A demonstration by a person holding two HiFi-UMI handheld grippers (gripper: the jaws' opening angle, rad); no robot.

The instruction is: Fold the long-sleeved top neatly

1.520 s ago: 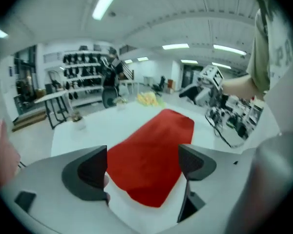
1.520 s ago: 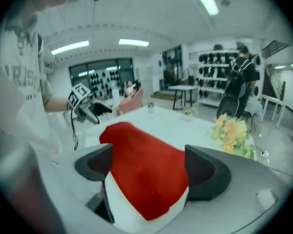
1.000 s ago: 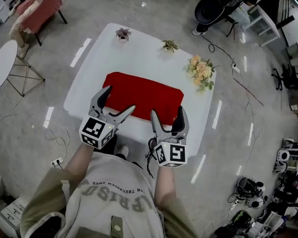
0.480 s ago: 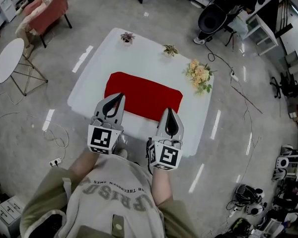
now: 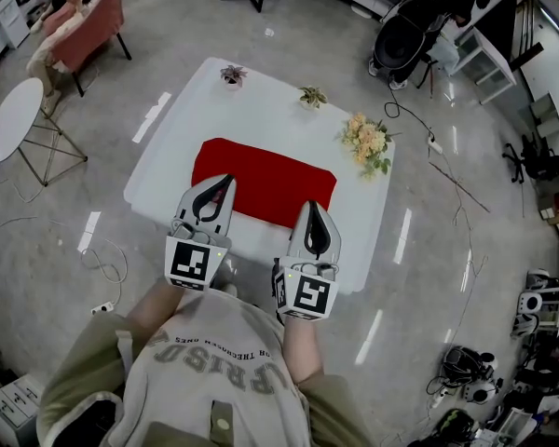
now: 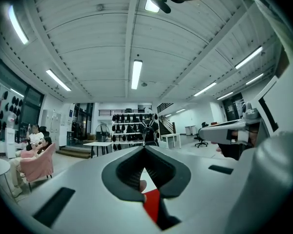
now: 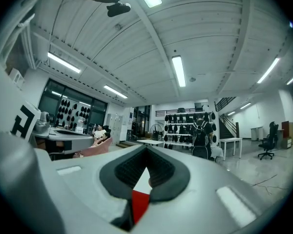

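top: red long-sleeved top (image 5: 265, 180) lies flat on the white table (image 5: 182, 119), nearer my edge than the far one. It reads as a plain rectangle and I can't pick out the sleeves.
left gripper: left gripper (image 5: 217, 181) has its jaws pressed together, tips meeting and nothing pinched. It hangs over the near left part of the top. In its own view, red shows only through the gap under the black pads (image 6: 163, 172).
right gripper: right gripper (image 5: 316, 208) is also closed tip to tip and empty. It sits over the near right edge of the top. In its own view I see a red sliver below the pads (image 7: 158, 172), with no cloth between them.
pose: both point level and out across the table, side by side but apart. The gripper views look into the room, not down.
marker cubes: left cube (image 5: 192, 263) and right cube (image 5: 306, 295) are at my end, just off the table's near edge.
table extras: small potted plant (image 5: 231, 74) and second small plant (image 5: 310, 95) stand along the far edge. Flower bunch (image 5: 368, 141) is at the far right, well clear of the top.
contact: I can't tell whether either gripper touches the cloth from the head view. The top shows no lifted edge.
room: pink armchair (image 5: 88, 17) and round side table (image 5: 14, 119) stand off to the left on the floor.
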